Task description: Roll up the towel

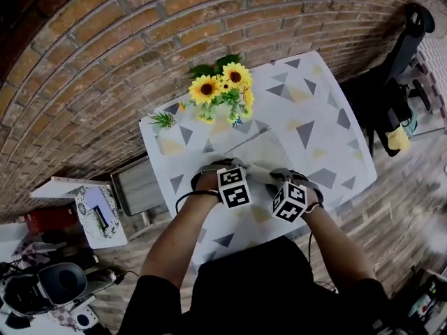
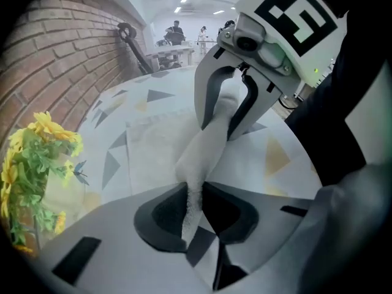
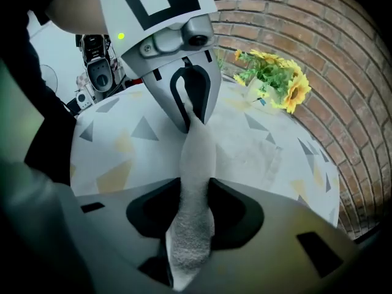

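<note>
The towel [image 2: 205, 143] runs as a bunched white strand between my two claws, above the tabletop [image 1: 307, 124] on the side away from the sunflowers [image 1: 222, 89], and the rest lies flat toward them. My left claw [image 2: 195, 195] pinches one end and my right claw [image 3: 195, 192] the other, both pressed onto cloth.

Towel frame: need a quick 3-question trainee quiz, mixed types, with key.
1. True or false: the towel spans from the left gripper to the right gripper, each shut on it.
2. What stands on the table near the brick wall? A) mug B) sunflowers C) laptop
3. Fill in: the table's printed pattern is ____.
Key: 1 true; 2 B; 3 triangles.
</note>
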